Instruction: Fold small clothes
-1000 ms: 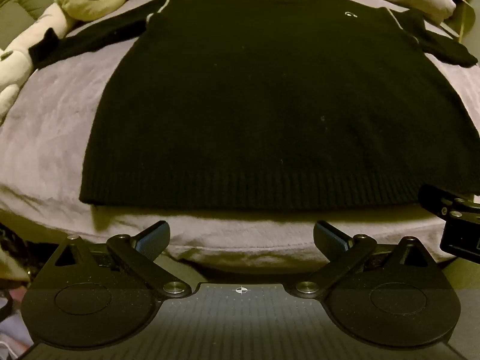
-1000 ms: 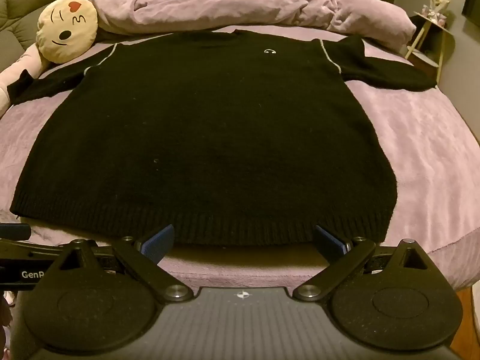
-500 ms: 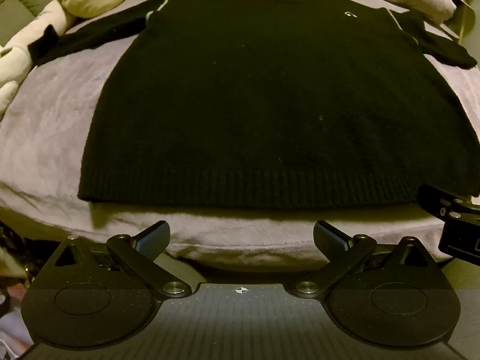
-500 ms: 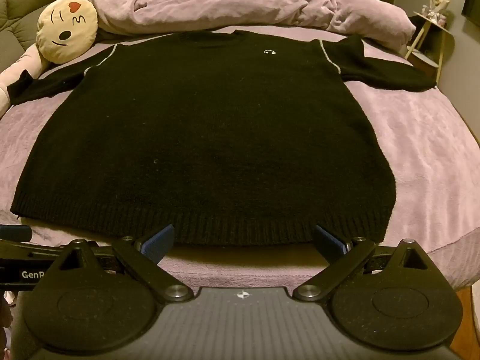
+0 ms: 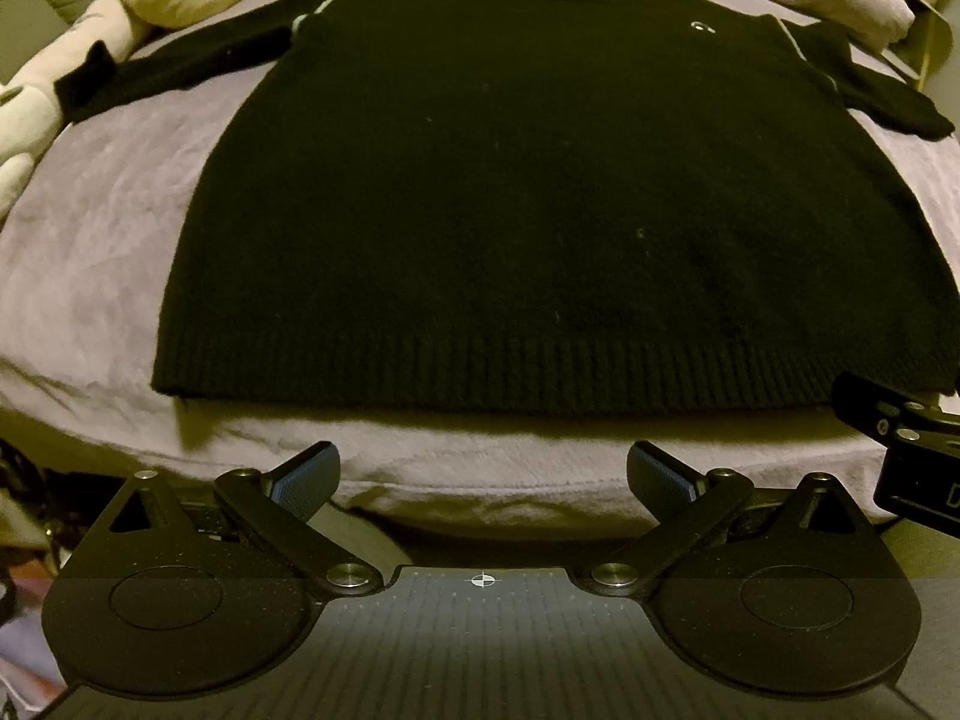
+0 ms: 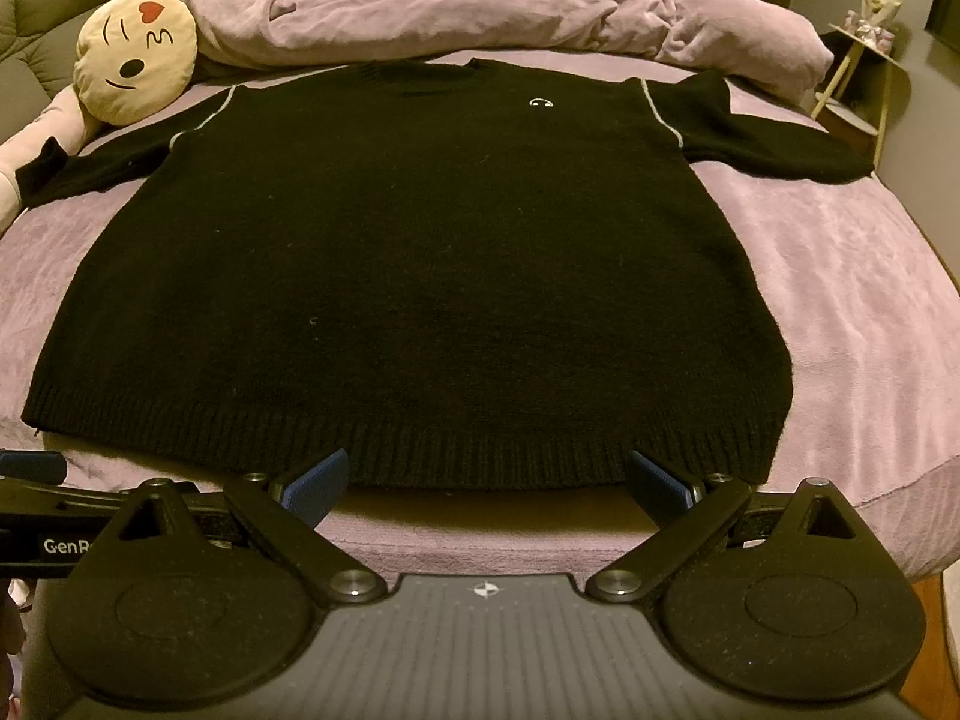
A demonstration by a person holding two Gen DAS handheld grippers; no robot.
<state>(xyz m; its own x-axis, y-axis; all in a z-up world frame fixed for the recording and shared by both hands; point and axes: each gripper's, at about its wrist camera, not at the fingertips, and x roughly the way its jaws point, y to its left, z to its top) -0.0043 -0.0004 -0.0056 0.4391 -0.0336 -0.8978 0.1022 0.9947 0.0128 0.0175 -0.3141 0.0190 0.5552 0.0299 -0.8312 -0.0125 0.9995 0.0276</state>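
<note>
Black sweater [image 6: 414, 276] lay flat and face up on the purple bedspread [image 6: 852, 300], spread out straight ahead of both grippers with its ribbed hem [image 6: 420, 450] nearest them and its collar farthest away. Both sleeves were stretched outward: the one on the left reached toward the round emoji pillow [image 6: 137, 57], and the one on the right [image 6: 780, 144] pointed toward the small side table [image 6: 864, 78] at the far right. A tiny white logo [image 6: 540, 102] sat on the chest, ahead and a little right of centre in the right wrist view, and thin pale piping ran down each shoulder seam.

The right gripper [image 6: 486, 489] had its blue-padded fingers [image 6: 315, 483] spread wide apart and held nothing; the tips were level with the hem, seen right at its edge, though whether they touched the knit could not be told. The left gripper [image 5: 483, 474] was likewise spread wide and empty, sitting lower and farther back, with a strip of bare bedspread [image 5: 90, 276] between its fingers [image 5: 306, 477] and the hem [image 5: 480, 378]. Part of the right gripper's body [image 5: 900, 450] showed at the left wrist view's right edge. Beyond the collar, a rumpled purple duvet [image 6: 480, 12] was heaped across the far side of the bed.
</note>
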